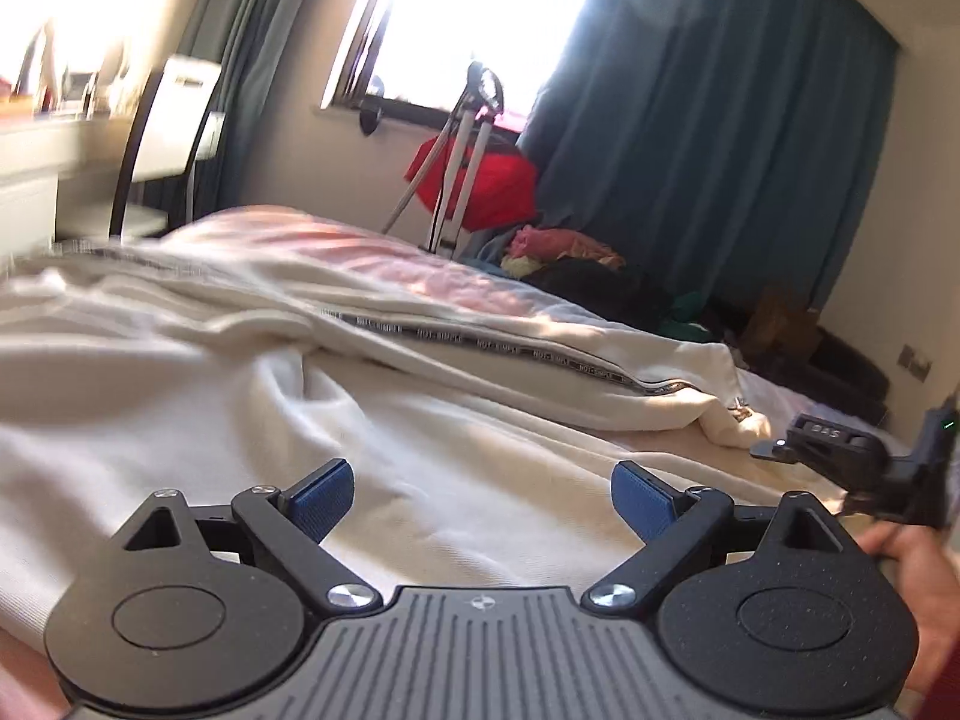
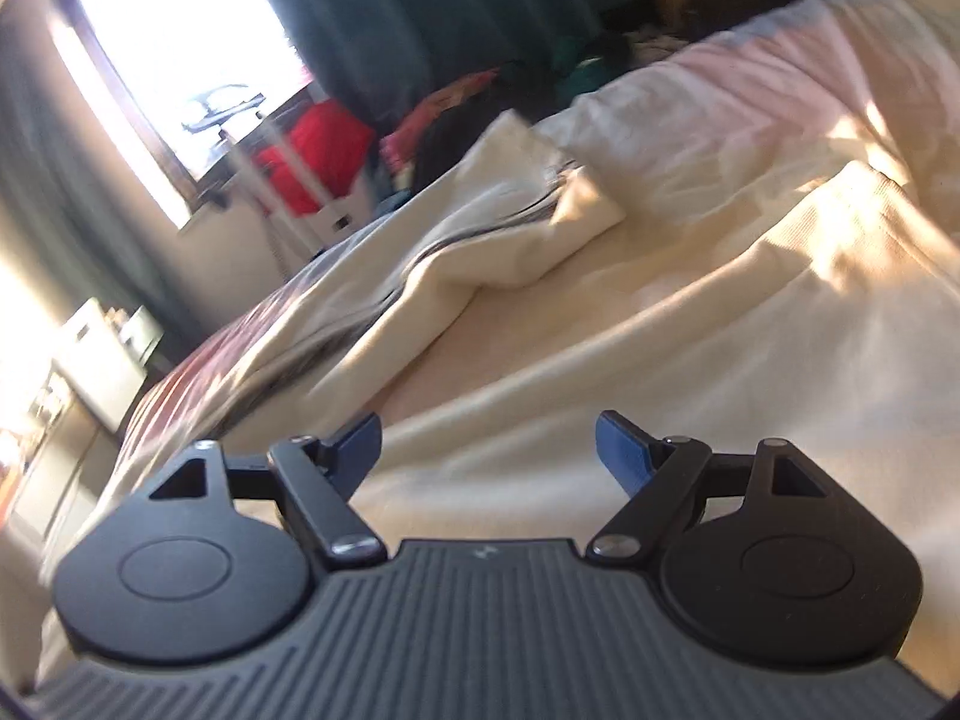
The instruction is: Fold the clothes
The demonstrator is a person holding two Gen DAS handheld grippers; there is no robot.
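Note:
A cream garment (image 1: 252, 372) with a dark lettered zip tape (image 1: 540, 354) lies spread and creased on the bed. My left gripper (image 1: 483, 495) is open and empty, low over the near part of the cloth. The right gripper's body shows at the right edge of the left wrist view (image 1: 852, 456), held by a hand. In the right wrist view the same garment (image 2: 630, 312) fills the middle, with a folded-over flap (image 2: 540, 222) further off. My right gripper (image 2: 489, 450) is open and empty just above the cloth.
The bed has a pink and white cover (image 1: 372, 252). A pile of coloured clothes (image 1: 570, 258) lies at its far side. A tripod (image 1: 462, 150) and a red item (image 1: 480, 180) stand by the window. A chair (image 1: 162, 138) and blue curtains (image 1: 720, 150) are behind.

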